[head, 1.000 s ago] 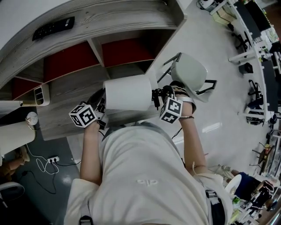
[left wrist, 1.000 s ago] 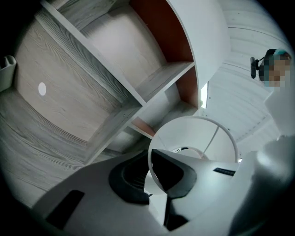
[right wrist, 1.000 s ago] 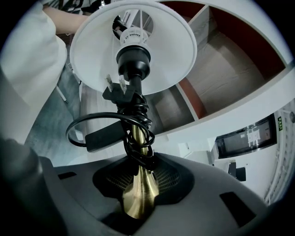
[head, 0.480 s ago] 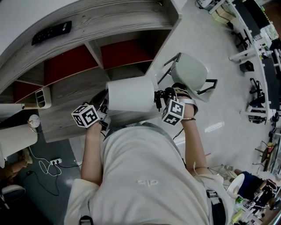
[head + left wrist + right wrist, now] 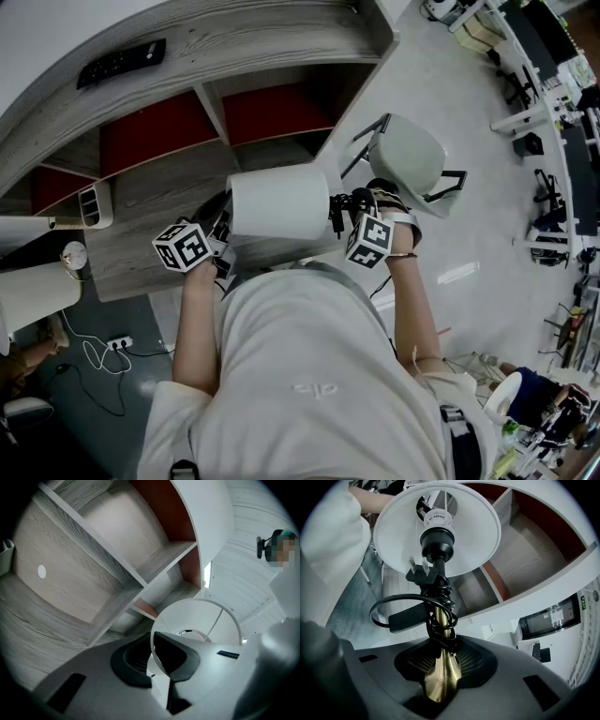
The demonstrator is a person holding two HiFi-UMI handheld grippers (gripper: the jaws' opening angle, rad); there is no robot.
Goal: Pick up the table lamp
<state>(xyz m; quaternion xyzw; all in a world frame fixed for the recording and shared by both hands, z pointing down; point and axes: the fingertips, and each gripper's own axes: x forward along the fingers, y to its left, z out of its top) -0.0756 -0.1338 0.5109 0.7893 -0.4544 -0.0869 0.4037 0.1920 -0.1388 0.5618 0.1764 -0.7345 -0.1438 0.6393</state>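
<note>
table lamp, stem in right gripper

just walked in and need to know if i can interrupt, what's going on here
A person holds a table lamp with two grippers, in front of a wooden shelf unit. The right gripper is shut on the brass stem, below the wound black cord. The left gripper pinches the rim of the white shade.
</note>
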